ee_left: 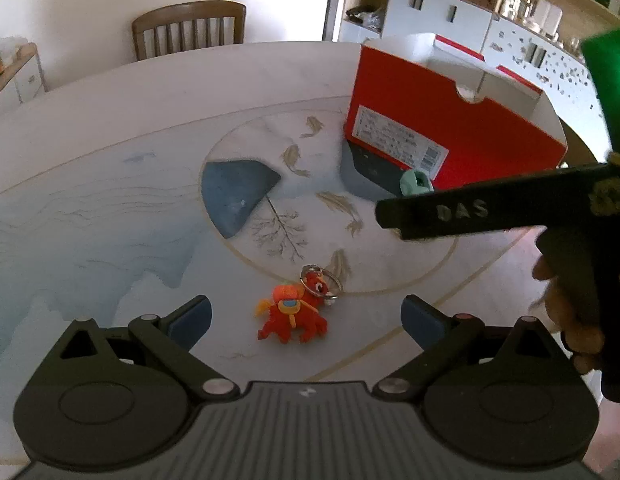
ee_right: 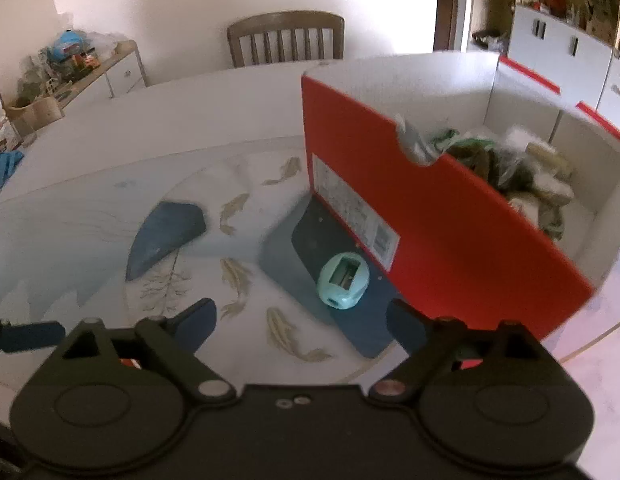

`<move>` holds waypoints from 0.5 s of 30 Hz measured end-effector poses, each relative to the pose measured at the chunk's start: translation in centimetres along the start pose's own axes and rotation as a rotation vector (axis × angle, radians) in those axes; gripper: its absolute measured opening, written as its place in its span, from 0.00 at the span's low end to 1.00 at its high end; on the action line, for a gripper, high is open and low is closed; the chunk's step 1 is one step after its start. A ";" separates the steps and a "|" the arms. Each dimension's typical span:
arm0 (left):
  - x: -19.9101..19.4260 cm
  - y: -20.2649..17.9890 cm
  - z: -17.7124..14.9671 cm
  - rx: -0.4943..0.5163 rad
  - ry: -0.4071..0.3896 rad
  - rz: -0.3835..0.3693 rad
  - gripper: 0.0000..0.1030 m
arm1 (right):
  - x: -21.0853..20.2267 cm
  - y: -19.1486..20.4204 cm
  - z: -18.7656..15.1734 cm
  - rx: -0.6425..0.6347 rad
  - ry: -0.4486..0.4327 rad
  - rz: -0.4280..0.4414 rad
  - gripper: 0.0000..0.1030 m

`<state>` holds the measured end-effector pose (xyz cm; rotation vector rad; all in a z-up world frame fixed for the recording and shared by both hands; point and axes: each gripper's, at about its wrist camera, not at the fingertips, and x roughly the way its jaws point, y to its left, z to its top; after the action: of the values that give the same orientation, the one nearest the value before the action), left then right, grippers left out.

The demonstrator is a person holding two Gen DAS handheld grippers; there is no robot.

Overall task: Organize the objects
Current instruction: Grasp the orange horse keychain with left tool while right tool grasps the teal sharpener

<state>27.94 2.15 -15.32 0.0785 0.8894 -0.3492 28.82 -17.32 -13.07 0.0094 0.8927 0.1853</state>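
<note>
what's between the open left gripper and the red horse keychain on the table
Nothing visible. The red rubber horse keychain lies on the painted round table just ahead of the left gripper, whose jaws stand wide open, with only bare tabletop between them.

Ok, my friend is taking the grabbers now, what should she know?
Left gripper: open, holding nothing, the red toy keychain lies on the table between its fingers.
Right gripper: open, holding nothing, pointed at the mint round thing beside the red box.
Done: some soft things already sit in the box.
Left: the keychain and the mint thing probably go in too.
</note>
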 end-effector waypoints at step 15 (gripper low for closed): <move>1.8 -0.1 -0.1 0.046 0.012 -0.001 0.97 | 2.8 0.0 0.4 0.025 0.053 -0.029 0.75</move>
<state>28.86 1.58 -16.83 0.1228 0.8934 -0.3708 30.86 -16.82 -14.94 0.0150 0.9477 0.1476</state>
